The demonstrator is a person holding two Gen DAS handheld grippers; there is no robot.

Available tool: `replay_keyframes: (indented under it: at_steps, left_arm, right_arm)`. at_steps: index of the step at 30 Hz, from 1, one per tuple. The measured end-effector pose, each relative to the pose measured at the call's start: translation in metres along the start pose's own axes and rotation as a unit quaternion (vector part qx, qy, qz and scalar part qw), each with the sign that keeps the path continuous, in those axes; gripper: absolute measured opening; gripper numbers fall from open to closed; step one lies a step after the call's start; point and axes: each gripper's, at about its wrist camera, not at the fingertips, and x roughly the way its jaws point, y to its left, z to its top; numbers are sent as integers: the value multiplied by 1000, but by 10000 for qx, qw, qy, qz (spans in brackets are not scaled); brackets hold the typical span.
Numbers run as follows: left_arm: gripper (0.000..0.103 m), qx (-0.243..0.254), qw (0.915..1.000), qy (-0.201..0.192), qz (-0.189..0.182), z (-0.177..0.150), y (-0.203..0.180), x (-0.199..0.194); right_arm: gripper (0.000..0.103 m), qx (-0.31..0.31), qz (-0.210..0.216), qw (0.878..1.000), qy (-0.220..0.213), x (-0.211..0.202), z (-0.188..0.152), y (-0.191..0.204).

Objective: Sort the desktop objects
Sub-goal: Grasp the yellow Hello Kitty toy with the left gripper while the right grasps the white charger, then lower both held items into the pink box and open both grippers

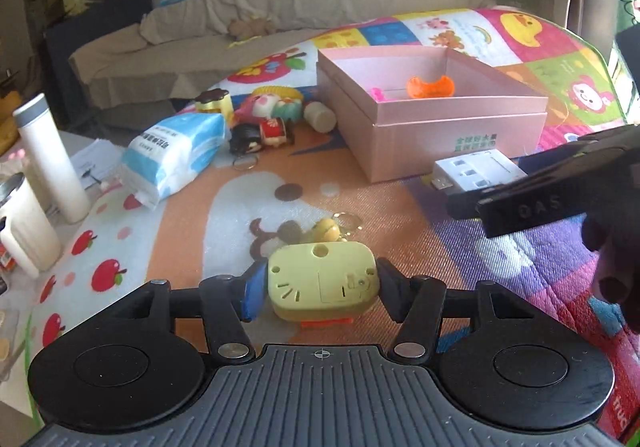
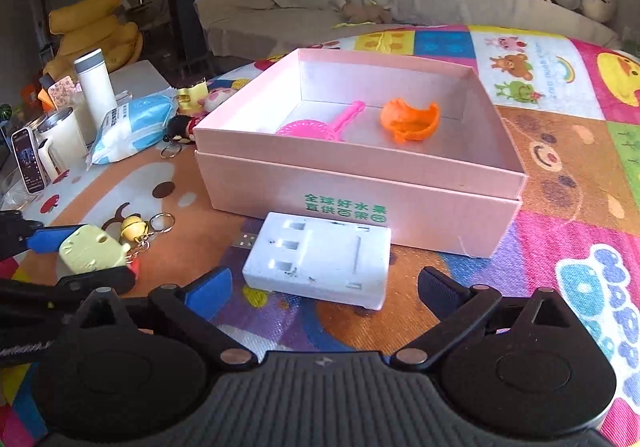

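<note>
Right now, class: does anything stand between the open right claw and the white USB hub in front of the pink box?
Nothing visible does. The white USB hub lies on the mat just ahead of the right claw, between its open fingers; the pink box sits behind it.

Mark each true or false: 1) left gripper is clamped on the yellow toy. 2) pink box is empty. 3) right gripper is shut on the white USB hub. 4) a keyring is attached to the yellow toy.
1) True: the left gripper pads press both sides of the yellow toy.
2) False: the pink box holds a pink scoop and an orange piece.
3) False: the right gripper is open, with the white USB hub lying between its fingers, untouched.
4) True: the keyring hangs off it.
</note>
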Motion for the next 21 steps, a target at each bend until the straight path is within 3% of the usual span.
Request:
replay_keyframes:
  at_steps: [2,5,11,13,17,19,21]
  left_arm:
    - [62,-16,10000,15,-37,-3,4,-7]
    - [62,-11,10000,-56,-40,-8,8,-20]
    - [61,42,9988,-432,-241,-3,4,-58]
    - [61,227,9962,-767,-345,12,-4,-73]
    - [61,804,9843,-1507,-449,57,-31,-92]
    - [61,974,9768,-1854,-442,82,-42,-92]
    - [61,956,9733,-2010,-568,112,-49,-82]
  right_arm:
    - [99,-1,-119,9999,37,10,4,3]
    - [82,-45,-60,9999,84,9,7,3]
    - [81,-366,242,9990,1,-52,-5,-1]
    - [81,-439,318,9983,-221,-84,-5,-6]
    - [81,-571,9,9906,-1240,-158,22,-22]
    - [81,-589,-187,9842,-1659,-178,39,-33]
    - [81,-518,-403,9812,-1816,-182,57,-43]
